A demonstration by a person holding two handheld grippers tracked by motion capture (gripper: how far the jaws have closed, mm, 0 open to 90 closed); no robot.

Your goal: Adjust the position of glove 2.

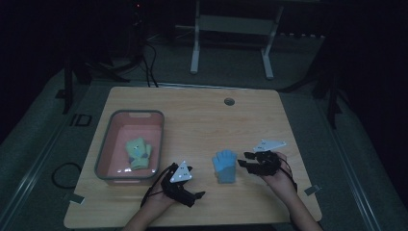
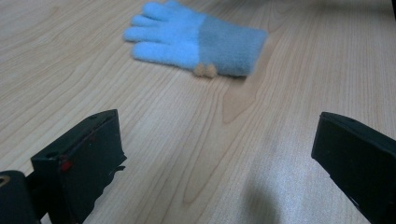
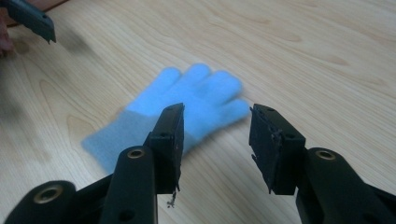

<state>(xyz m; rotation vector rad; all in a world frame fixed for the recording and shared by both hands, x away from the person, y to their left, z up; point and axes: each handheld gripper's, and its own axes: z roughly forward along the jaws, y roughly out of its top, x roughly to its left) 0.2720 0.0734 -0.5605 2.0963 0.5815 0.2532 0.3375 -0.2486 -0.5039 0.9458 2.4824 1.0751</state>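
High view gives us the layout: the blue glove (image 1: 224, 166) lies flat on the table (image 1: 202, 120), between our two claws, its fingers pointing away from us and its grey cuff toward us. The right gripper (image 1: 246, 161) sits just beside the glove's right edge, nearer than the left gripper (image 1: 192, 185), which rests a little farther off on the glove's other side, close to the table's near edge.

In the right gripper view the jaws stand partly apart with nothing between them; the glove (image 3: 182, 112) lies just ahead and slightly to their left, with the glove's long axis slanting across the line of the jaws. In the left gripper view the jaws are spread wide and empty, the glove (image 2: 196, 39) lying ahead across bare wood, its cuff to the right.

Beyond the left gripper stands a grey-rimmed pink bin (image 1: 103, 151) holding a green glove (image 1: 138, 153). Nothing stands between either claw and the blue glove; we judge the right one better placed for the pick.
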